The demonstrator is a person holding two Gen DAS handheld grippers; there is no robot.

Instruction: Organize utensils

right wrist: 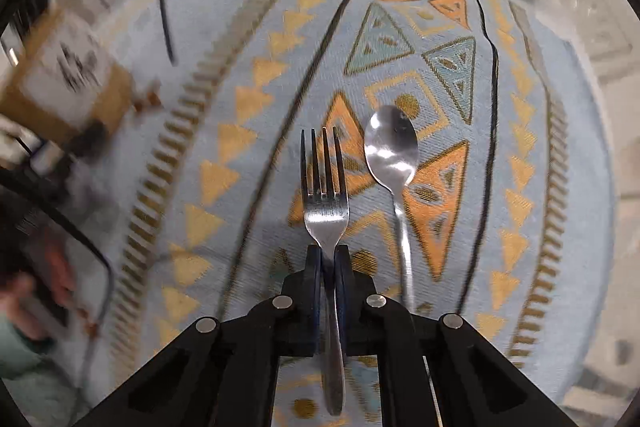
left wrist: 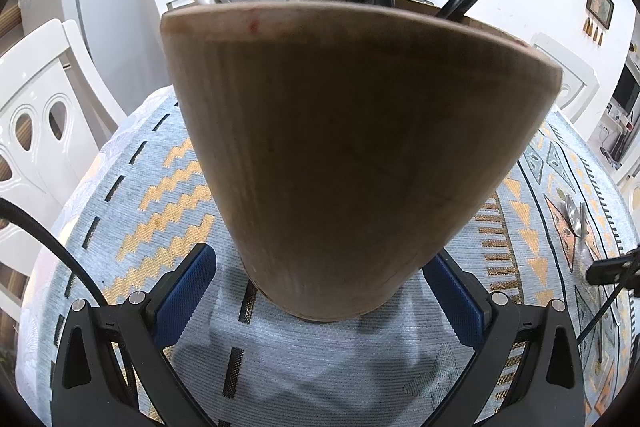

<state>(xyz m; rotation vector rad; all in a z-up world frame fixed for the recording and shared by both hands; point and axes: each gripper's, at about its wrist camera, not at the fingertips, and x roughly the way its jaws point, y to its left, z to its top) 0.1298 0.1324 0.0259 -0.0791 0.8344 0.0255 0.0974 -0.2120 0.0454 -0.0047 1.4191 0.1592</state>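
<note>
Right claw (right wrist: 328,259) clamped tight on the neck of the steel fork (right wrist: 325,187), above the patterned blue cloth surface (right wrist: 224,131). Steel spoon (right wrist: 391,147) lies just beside. Left claw (left wrist: 320,291) open, straddling the tall wooden utensil holder (left wrist: 340,155). Pickup step; next, carry fork to holder.

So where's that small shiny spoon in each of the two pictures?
Left wrist view: the spoon is tiny at the far right edge, lying on the tablecloth past the wooden holder.
Right wrist view: it lies just right of centre, beside the fork clamped in the right gripper.
Shared landmark: the blue tablecloth with orange triangles, which shows under the spoon in both.
</note>
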